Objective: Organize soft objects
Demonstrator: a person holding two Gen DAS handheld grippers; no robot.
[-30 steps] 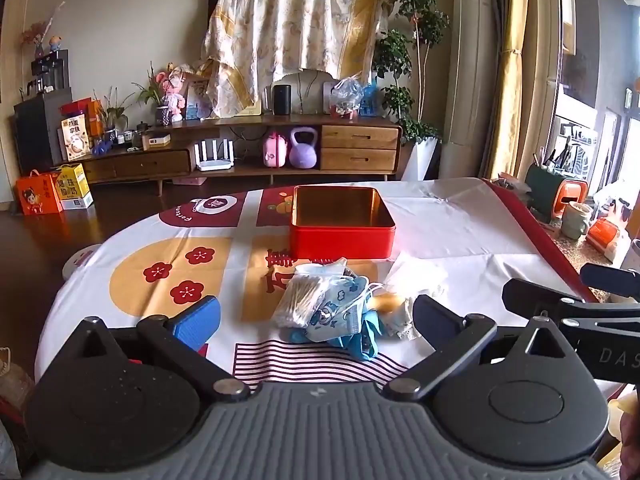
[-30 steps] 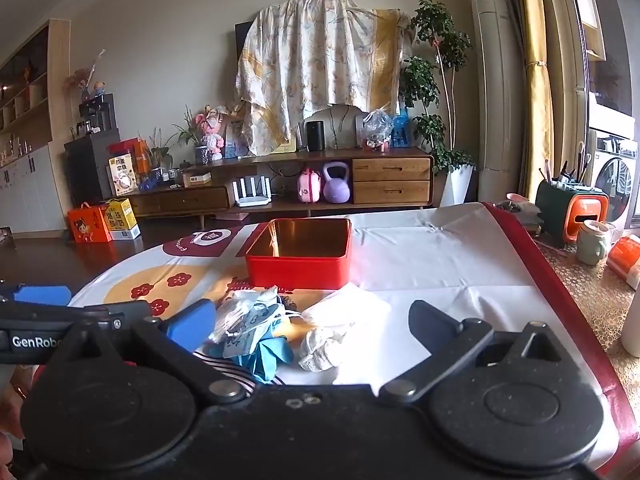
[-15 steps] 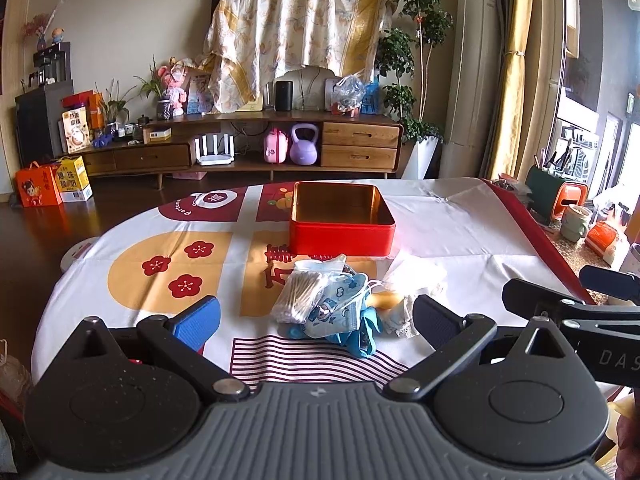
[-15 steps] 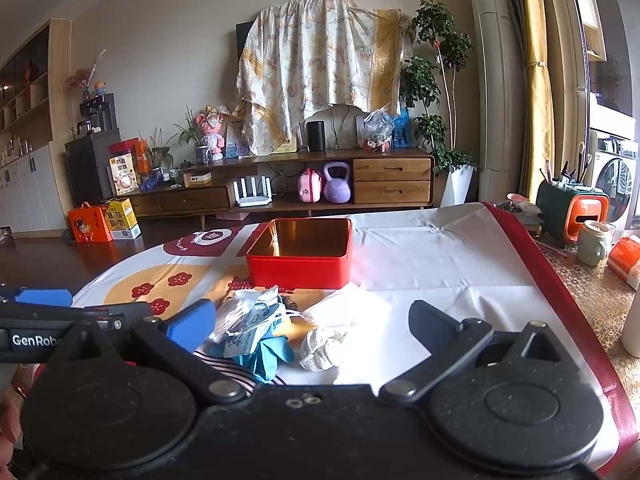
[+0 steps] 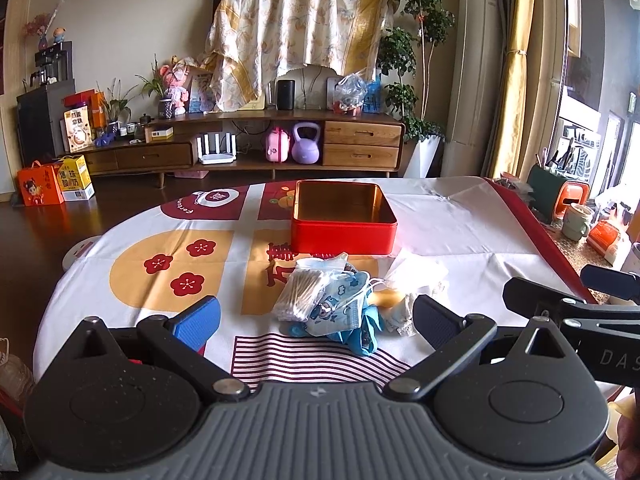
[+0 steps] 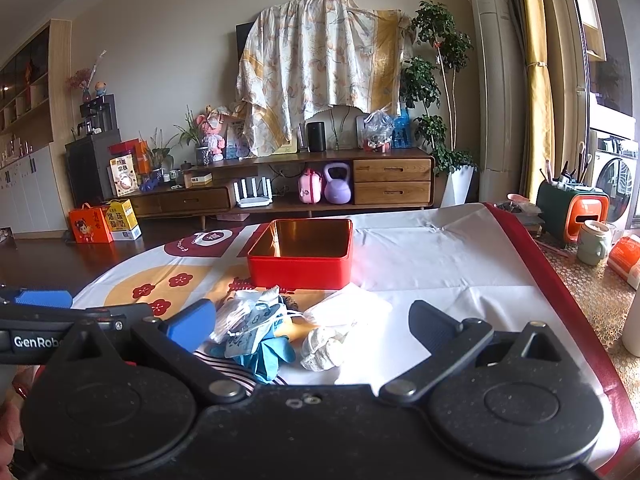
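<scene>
Little has changed over the last second: both views have only drifted slightly, and the pile of soft things lies exactly where it did. Left tongs (image 5: 316, 318) stand wide open and empty, hovering low over the near edge of the bench (image 5: 460, 236) with its printed white, red and yellow cloth. Right tongs (image 6: 312, 320) are equally spread and hold nothing.

Between them sits the heap: a clear plastic bag of cotton swabs (image 5: 298, 292), a light blue patterned face mask (image 5: 340, 304) draped on it, a crumpled blue rubber glove (image 5: 366, 330) underneath, a balled white lace cloth (image 6: 322, 346) just beside, and a flat white tissue packet (image 6: 348, 306) behind. The square red tin with a gold interior (image 5: 342, 220) stands empty beyond the pile, close but apart from it.

By my reading, sorting has not yet begun; nothing is in the tin, and the first grasp is still to be chosen.
</scene>
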